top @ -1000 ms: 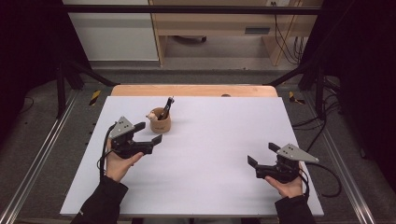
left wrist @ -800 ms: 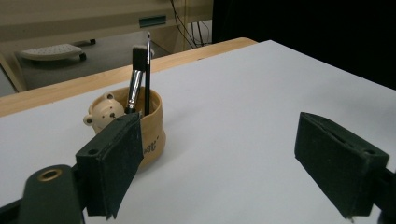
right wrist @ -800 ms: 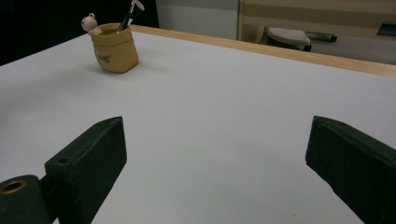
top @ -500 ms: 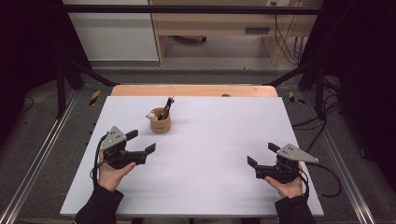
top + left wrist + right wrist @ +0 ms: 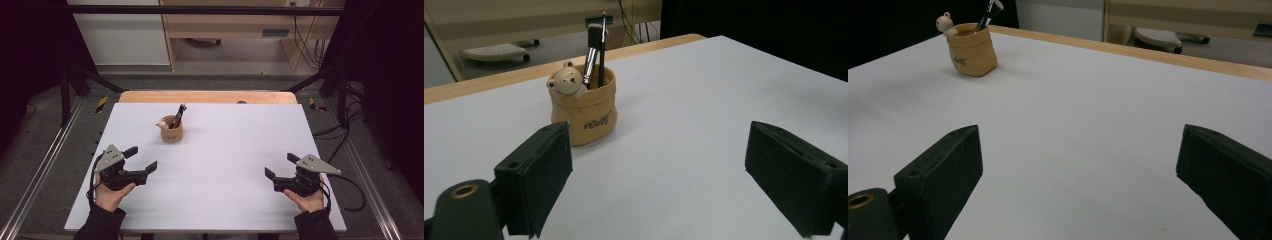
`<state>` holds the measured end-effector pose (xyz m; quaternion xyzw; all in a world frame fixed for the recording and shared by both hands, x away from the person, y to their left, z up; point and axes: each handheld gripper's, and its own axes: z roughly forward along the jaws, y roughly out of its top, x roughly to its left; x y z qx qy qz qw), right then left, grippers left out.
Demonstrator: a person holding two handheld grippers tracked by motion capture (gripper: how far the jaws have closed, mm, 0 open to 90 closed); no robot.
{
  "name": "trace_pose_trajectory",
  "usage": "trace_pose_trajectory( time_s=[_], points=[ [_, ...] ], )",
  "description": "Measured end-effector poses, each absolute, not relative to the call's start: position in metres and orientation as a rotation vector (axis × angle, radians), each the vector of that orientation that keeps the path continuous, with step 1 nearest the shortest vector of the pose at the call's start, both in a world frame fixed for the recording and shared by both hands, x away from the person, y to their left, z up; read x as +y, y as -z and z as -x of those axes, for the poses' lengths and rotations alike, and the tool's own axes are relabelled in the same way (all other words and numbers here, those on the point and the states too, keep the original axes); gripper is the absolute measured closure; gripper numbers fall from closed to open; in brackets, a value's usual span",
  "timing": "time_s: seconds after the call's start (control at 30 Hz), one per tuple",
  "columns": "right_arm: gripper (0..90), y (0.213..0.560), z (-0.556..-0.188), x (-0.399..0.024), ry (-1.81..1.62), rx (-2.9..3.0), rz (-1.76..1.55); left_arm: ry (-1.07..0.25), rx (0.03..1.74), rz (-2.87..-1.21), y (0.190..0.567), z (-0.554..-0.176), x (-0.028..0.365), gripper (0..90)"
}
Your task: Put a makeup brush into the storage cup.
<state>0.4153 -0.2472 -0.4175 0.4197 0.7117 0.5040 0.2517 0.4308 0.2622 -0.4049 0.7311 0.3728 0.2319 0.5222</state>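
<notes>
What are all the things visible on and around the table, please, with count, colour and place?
holder: one, tan, with a small bear figure, far left part of the table
brushes: two, dark handles, upright in the holder
table: one, white top, wooden far edge
cabinet: one, light wood, on the floor behind the table
left hand-held gripper: one, black, jaws open, nothing between them, near left
right hand-held gripper: one, black, jaws open, near right

Bright, even overhead light; soft shadows, dark surroundings, slightly grainy.
</notes>
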Motion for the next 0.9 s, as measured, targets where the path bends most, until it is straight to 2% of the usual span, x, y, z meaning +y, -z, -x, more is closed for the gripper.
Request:
trace_pose_trajectory(
  time_s=[0.53, 0.9],
  points=[
    [5.2, 0.419, -0.415, -0.249, -1.365, 1.934, -1.144, -0.555, 0.916, -1.757, 0.418, -0.421, 0.289, 8.4],
    [5.2, 0.421, -0.414, -0.25, -1.364, 1.937, -1.146, -0.549, 0.938, -1.765, 0.425, -0.423, 0.292, 7.7]
  ],
)
